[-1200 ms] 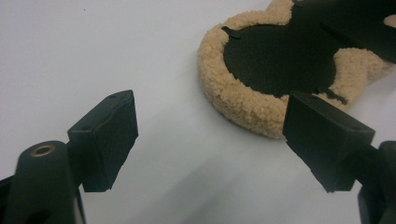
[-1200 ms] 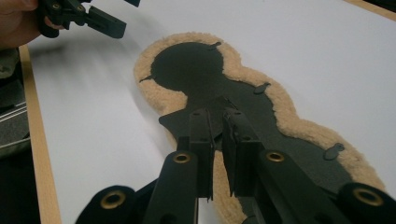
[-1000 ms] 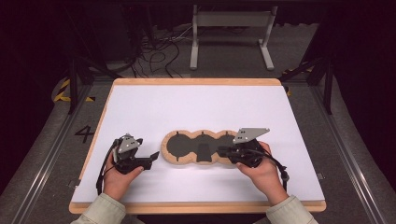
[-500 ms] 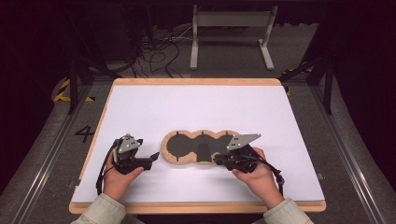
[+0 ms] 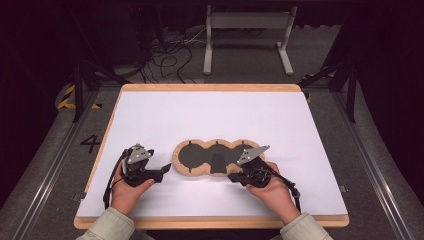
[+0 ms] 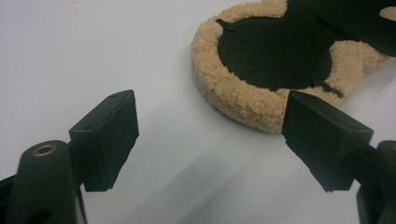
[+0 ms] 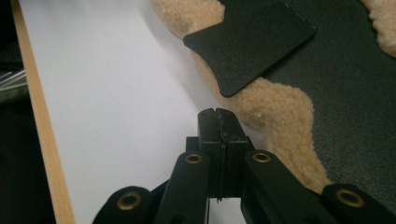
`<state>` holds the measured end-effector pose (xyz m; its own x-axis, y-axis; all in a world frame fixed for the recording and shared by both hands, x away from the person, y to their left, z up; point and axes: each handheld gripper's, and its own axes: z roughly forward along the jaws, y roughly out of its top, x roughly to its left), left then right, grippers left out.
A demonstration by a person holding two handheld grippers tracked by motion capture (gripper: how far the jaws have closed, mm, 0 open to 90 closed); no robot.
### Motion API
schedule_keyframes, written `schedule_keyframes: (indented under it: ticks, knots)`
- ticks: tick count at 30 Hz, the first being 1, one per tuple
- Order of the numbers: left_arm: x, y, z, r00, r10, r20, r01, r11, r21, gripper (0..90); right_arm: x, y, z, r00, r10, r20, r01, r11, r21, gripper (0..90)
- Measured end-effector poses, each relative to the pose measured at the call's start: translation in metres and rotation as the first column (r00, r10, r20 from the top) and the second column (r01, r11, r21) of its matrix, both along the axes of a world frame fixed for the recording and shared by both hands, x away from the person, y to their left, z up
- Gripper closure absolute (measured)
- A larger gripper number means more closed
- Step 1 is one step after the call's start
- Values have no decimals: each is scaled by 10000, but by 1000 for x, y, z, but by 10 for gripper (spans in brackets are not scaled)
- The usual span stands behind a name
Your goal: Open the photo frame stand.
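Note:
A tan fleece pad [image 5: 176, 161] with three round lobes and a black inner face lies flat on the white table [image 5: 210, 115]. My left gripper [image 5: 165, 171] rests just left of the pad, open, and its two pads [image 6: 109, 135] frame the left lobe [image 6: 243, 98] with bare table between them. My right gripper [image 5: 232, 176] sits at the pad's front edge and is shut. Its jaws have just closed the last bit, and the fingertips [image 7: 218, 116] meet with nothing between them, right beside the fleece rim [image 7: 275, 112]. A black flap [image 7: 252, 46] lies over that rim.
The table's wooden edge [image 5: 210, 221] runs close under both forearms. A metal stand [image 5: 247, 35] and cables [image 5: 165, 55] sit on the floor beyond the far edge. Open white surface lies behind and to both sides of the pad.
My right hand has sunk and slid left and toward me, down to the pad's front edge. The left hand and the pad have stayed put.

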<state>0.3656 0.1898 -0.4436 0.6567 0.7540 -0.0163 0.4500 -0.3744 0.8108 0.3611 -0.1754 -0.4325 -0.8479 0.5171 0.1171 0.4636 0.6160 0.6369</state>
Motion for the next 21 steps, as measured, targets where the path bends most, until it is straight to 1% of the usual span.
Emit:
schedule_keyframes:
  ticks: [6,9,11,15,21]
  knots:
    - [0,0,0,10000,-3,-57,3,10000,39,203,4,6,-6,10000,17,-56,-18,9999,-121,900]
    - [0,0,0,10000,-54,-79,55,9999,90,203,5,9,-9,9999,-126,-46,126,9999,-52,900]
    - [0,0,0,9999,-58,-84,59,9999,95,203,5,9,-10,9999,-124,-21,124,9999,-20,900]
    - [0,0,0,10000,-37,-60,37,10000,57,203,5,9,-9,9997,-237,33,236,9993,296,900]
    - [0,-1,0,10000,-35,-82,35,10000,76,203,4,6,-1,9990,-314,303,291,9968,739,900]
